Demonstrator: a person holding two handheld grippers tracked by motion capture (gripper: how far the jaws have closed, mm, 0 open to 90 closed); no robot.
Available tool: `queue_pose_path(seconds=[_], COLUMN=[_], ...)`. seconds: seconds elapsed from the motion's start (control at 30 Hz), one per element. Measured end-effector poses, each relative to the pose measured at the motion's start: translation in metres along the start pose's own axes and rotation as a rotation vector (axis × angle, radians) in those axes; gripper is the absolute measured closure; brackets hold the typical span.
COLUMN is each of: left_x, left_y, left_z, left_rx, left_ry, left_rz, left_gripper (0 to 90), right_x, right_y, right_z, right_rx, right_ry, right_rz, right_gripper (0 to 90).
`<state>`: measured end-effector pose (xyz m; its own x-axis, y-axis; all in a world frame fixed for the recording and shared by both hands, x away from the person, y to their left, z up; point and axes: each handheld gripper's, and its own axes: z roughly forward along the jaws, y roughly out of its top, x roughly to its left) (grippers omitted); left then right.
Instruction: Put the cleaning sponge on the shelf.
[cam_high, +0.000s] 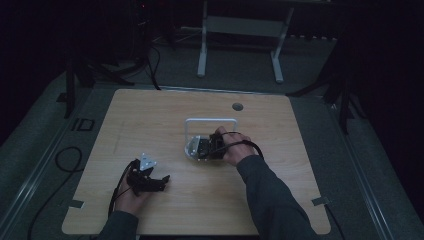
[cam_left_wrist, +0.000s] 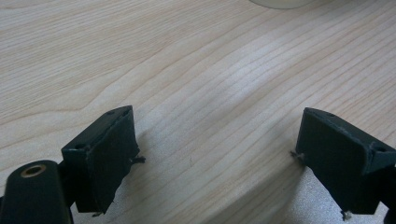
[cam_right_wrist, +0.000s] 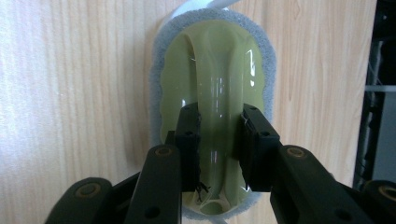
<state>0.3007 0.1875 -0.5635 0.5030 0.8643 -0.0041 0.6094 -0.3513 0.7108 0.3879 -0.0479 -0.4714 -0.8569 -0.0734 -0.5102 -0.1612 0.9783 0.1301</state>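
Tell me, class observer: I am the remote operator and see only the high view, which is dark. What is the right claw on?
Observer: The right claw grips the raised ridge of a pale green scrubber, one jaw on each side.
Operator: What is under that green part?
Observer: A grey sponge pad rims it, lying flat on the wooden table.
Operator: And the left claw?
Observer: The left claw is wide open over bare wood, holding nothing.
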Motion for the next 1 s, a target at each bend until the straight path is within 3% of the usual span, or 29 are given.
queue_pose_path(seconds=[1.0], left_x=[0.0], left_y=[0.0], left_z=[0.0], left_rx=[0.0], left_ry=[0.0], left_rz=[-0.001], left_gripper=[12.4], right_x=[-0.001], right_y=[-0.002], right_z=[0.012], right_rx=[0.015], right_ry=[-0.089], right_rz=[-0.005], right_gripper=[72.4])
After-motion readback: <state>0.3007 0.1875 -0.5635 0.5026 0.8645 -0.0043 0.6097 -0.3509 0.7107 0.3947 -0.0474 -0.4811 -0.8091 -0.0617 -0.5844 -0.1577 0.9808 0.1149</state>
